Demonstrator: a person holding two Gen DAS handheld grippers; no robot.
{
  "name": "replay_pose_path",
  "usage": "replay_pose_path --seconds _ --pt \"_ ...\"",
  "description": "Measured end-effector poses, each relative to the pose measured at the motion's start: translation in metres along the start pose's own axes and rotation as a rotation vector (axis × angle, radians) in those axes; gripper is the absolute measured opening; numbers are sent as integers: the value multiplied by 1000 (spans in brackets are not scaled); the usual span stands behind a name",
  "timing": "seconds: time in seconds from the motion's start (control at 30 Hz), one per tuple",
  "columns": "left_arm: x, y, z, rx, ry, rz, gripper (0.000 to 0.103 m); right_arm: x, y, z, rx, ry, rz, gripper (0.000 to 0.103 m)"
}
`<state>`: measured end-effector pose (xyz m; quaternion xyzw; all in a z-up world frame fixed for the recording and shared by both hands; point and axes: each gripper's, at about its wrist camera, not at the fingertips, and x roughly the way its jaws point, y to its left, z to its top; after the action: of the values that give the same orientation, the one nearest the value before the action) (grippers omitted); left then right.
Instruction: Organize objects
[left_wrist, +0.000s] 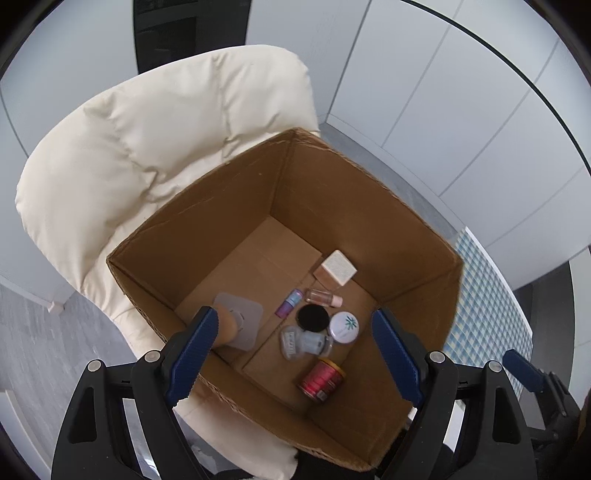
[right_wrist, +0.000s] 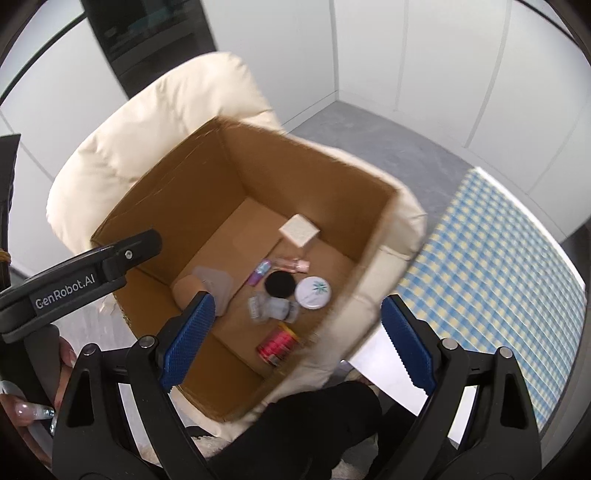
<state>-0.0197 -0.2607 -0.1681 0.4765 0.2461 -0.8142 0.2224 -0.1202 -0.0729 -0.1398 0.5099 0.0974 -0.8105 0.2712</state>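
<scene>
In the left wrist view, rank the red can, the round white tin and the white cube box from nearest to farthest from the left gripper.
1. Red can, lying nearest, lower box floor.
2. Round white tin, mid floor, right.
3. White cube box, farthest, toward the back wall.

An open cardboard box (left_wrist: 332, 177) sits on a cream padded chair (left_wrist: 140, 147); on its floor lie a red can (left_wrist: 322, 374), round tin (left_wrist: 344, 326), small bottles and a pale carton (left_wrist: 336, 272).

cardboard box (left_wrist: 332, 177): open, on cream chair | white cube box (left_wrist: 338, 266): floor, 1 o'clock | black disc (left_wrist: 313, 318): centre | white round tin (left_wrist: 344, 326): 3 o'clock, touching disc | red can (left_wrist: 322, 374): on its side, 6 o'clock | grey pad (left_wrist: 245, 319): flat, 9 o'clock
</scene>
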Motion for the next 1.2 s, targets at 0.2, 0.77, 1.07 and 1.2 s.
replay_pose_path --seconds 0.2,0.77,1.07,1.2 --pt "-19 -28 -3 117 45 -7 88 -36 -31 -11 113 -39 -76 93" --pt "-123 -102 -43 483 120 42 101 -163 -57 -54 317 -19 -234 93" --pt "-175 -113 -65 570 78 61 101 -214 -55 -90 447 -22 -179 93" --pt "-187 -120 -73 611 62 73 101 -224 -54 -102 464 -14 -225 93"
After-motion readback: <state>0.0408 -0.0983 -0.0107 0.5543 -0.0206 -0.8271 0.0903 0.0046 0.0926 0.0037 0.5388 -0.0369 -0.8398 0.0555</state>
